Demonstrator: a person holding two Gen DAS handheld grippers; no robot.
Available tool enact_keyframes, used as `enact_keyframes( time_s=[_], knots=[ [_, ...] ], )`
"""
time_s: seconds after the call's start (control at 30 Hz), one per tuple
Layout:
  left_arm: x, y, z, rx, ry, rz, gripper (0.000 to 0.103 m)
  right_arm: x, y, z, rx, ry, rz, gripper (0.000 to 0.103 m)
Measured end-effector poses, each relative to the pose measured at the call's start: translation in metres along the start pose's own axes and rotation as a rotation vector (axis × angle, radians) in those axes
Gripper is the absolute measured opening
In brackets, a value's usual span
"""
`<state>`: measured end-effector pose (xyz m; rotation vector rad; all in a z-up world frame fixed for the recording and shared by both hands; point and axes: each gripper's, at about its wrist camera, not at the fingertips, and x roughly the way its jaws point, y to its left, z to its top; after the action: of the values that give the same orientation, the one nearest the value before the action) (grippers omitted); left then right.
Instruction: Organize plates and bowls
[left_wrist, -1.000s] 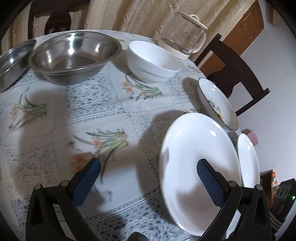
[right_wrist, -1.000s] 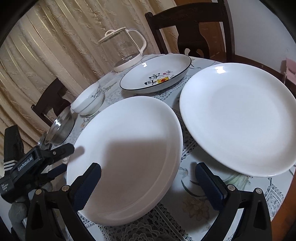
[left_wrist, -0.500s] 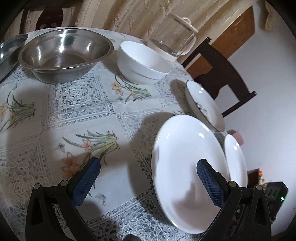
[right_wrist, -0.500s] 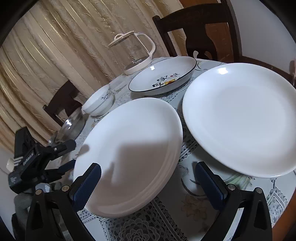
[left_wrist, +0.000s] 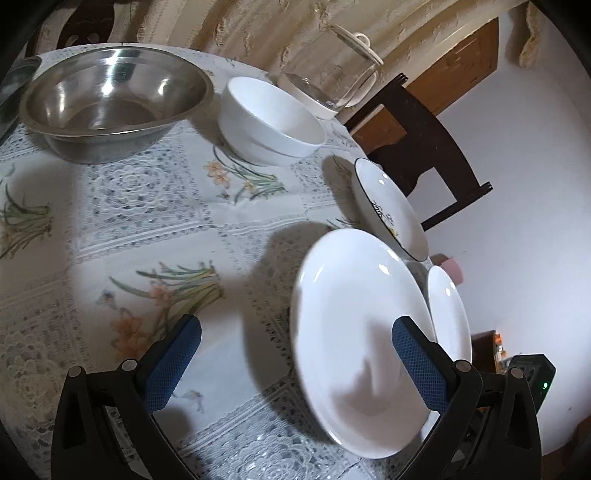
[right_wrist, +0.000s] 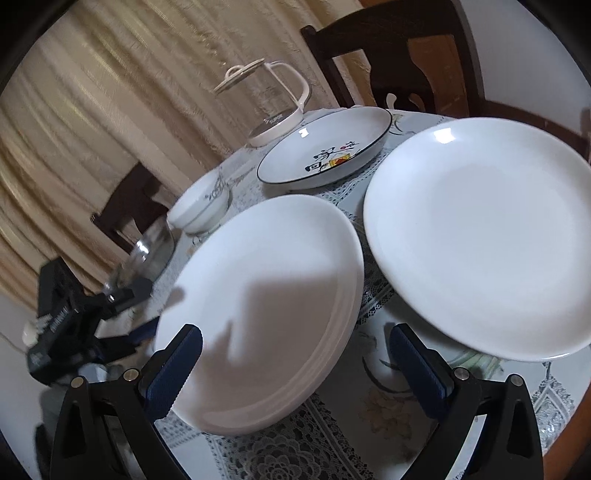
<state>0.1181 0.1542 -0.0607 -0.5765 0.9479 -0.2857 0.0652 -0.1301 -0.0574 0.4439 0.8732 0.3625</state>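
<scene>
Both claws hover spread and empty: the right gripper (right_wrist: 295, 369) faces stacked white plates (right_wrist: 266, 302), a lone white plate (right_wrist: 480, 236) at two o'clock, apparently next for stacking; left gripper (left_wrist: 295, 365) waits.

Both wrist views low, close, facing across table, sharing white plate (left_wrist: 354, 332) (right_wrist: 266, 295)

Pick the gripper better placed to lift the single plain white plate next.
Right. The right gripper is open beside the single plain white plate; the left gripper, also open, faces the stacked white plates, which lie between.
</scene>
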Motion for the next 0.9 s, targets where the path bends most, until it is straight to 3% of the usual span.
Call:
enact_keyframes(
  time_s=[0.1, 0.17, 0.23, 0.47, 0.6, 0.7, 0.9],
  knots=[
    [0.004, -0.002, 0.002, 0.018, 0.002, -0.008, 0.091, 0.0, -0.003, 0.002, 0.019, -0.008, 0.016, 0.099],
    [0.009, -0.004, 0.003, 0.033, 0.012, -0.013, 0.074, 0.002, -0.003, 0.002, 0.025, -0.008, 0.023, 0.093],
    [0.012, -0.006, 0.004, 0.048, 0.013, -0.001, 0.067, 0.005, -0.001, 0.003, 0.022, -0.009, 0.024, 0.083],
    [0.019, -0.013, 0.001, 0.123, 0.031, -0.008, 0.04, 0.01, 0.003, 0.002, -0.014, -0.003, 0.015, 0.067],
    [0.021, -0.023, -0.006, 0.218, 0.004, 0.061, 0.04, 0.008, 0.003, 0.002, -0.034, -0.008, -0.019, 0.056],
    [0.019, -0.023, -0.007, 0.234, -0.01, 0.066, 0.04, 0.008, 0.002, 0.003, -0.054, -0.01, -0.047, 0.046],
    [0.009, -0.027, -0.015, 0.29, -0.054, 0.103, 0.04, 0.006, 0.009, 0.001, -0.107, -0.024, -0.071, 0.043]
  ],
)
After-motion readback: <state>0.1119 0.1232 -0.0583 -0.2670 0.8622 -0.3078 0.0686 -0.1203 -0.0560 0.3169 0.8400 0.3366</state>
